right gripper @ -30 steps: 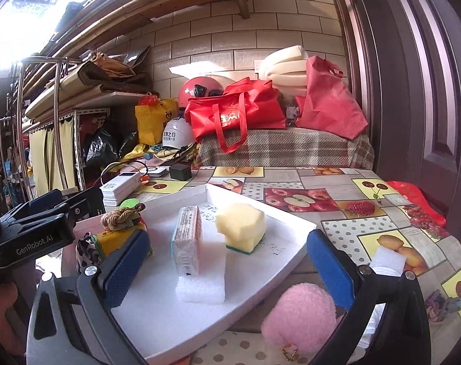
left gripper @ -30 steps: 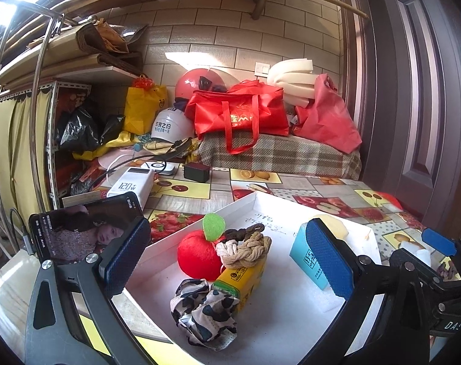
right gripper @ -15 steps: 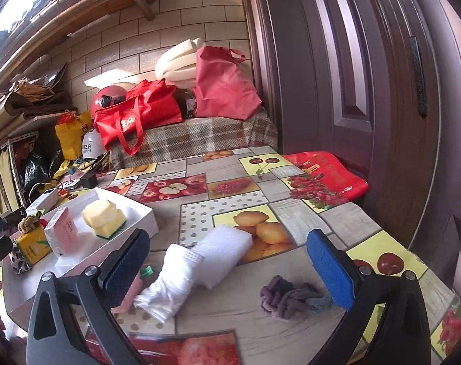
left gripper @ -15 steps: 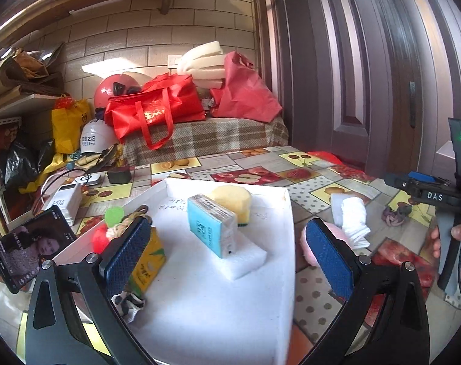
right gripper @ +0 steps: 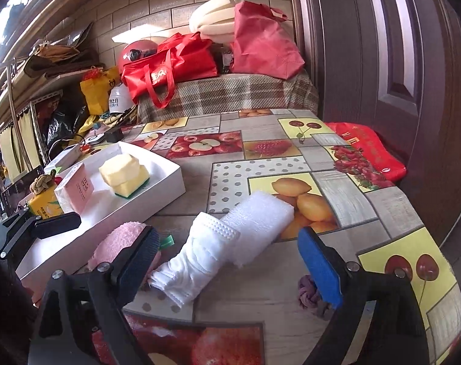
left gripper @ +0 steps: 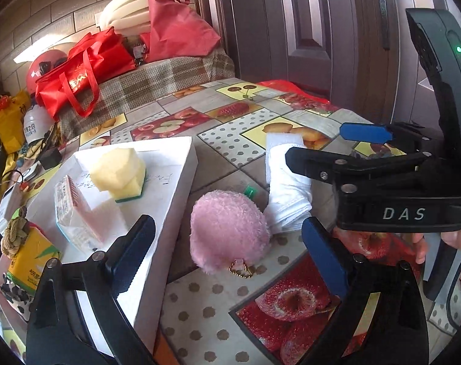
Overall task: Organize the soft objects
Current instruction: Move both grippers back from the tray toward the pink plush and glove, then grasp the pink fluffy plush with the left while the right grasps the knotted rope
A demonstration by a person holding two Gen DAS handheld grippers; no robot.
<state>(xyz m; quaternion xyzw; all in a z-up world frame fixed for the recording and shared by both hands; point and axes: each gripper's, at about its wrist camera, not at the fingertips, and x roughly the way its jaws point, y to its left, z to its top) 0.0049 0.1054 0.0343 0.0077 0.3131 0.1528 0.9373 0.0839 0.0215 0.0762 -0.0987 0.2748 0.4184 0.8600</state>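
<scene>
A pink plush ball lies on the table just right of the white tray. My left gripper is open with the ball between its fingers, not touching. A rolled white cloth lies on a white foam piece; my right gripper is open around it. The cloth also shows in the left wrist view. The tray holds a yellow sponge, a pink packet, a yellow carton and a rope knot. A purple scrunchie lies by my right finger.
A fruit-patterned cloth covers the table. Red bags and foam rolls sit on a plaid-covered bench at the back. A red bag lies at the table's right edge by the dark door. Cluttered shelves stand at the left.
Both grippers have swung right from the tray. The left one now straddles the pink ball; the right one has come back left and lower over the white cloth.
</scene>
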